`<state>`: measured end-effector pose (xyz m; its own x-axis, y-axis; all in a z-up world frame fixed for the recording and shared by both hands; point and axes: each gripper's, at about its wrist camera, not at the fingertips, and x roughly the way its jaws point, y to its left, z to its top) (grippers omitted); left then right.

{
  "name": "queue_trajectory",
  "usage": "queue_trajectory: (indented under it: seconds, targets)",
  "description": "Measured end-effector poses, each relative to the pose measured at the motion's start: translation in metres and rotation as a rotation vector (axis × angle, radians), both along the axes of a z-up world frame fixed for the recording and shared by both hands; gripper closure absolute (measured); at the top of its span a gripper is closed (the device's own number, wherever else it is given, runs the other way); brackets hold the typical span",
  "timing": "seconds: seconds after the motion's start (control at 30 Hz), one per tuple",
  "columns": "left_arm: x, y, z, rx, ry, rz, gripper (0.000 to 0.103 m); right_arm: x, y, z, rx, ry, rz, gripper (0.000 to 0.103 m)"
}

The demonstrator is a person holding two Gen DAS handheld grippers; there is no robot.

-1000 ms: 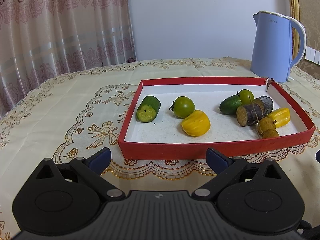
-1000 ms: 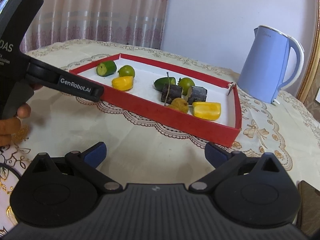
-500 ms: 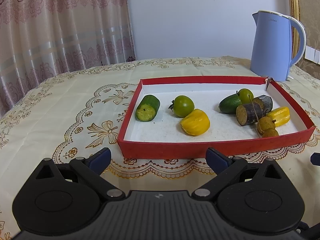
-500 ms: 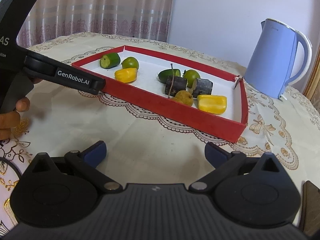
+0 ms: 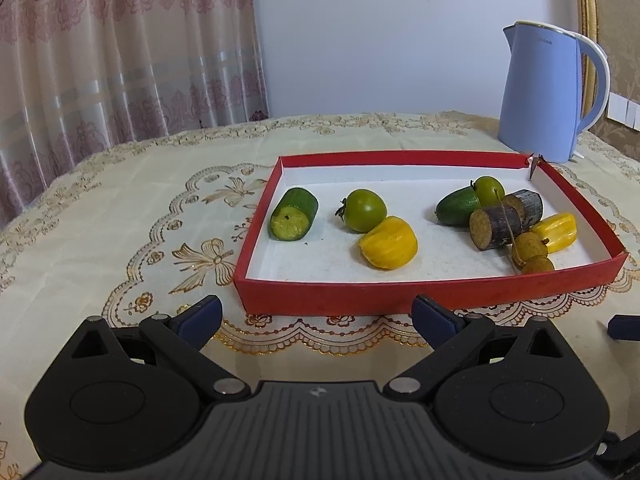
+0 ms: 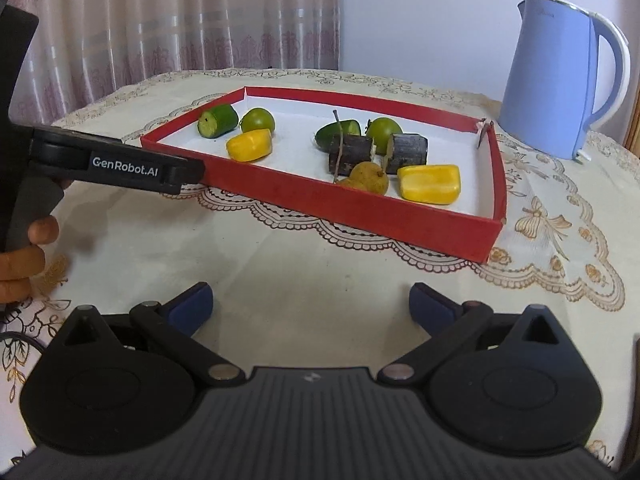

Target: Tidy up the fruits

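Observation:
A red tray holds fruit pieces. At its left lie a cut cucumber piece, a green tomato and a yellow piece. At its right lie a green fruit, a second green tomato, two dark sugarcane pieces, brown longans and another yellow piece. My left gripper is open and empty in front of the tray. My right gripper is open and empty, nearer the tray's right corner.
A blue electric kettle stands behind the tray at the right. The table wears a cream embroidered cloth. Curtains hang at the back left. The left tool's body and the holding hand show in the right wrist view.
The right gripper has moved closer to the tray, and the tray looms larger in its view. The left gripper has barely moved. Both stay open.

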<state>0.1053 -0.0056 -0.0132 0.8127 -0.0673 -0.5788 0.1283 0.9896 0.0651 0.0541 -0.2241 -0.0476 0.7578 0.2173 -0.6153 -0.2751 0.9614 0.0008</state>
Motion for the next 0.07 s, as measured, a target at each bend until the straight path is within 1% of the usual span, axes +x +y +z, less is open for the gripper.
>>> queue_trajectory:
  seconds: [0.07]
  targets:
    - [0.0014,0.0026,0.0002,-0.016,0.012,0.007,0.001,0.0,-0.0003,0.0001,0.003,0.001,0.0,0.0]
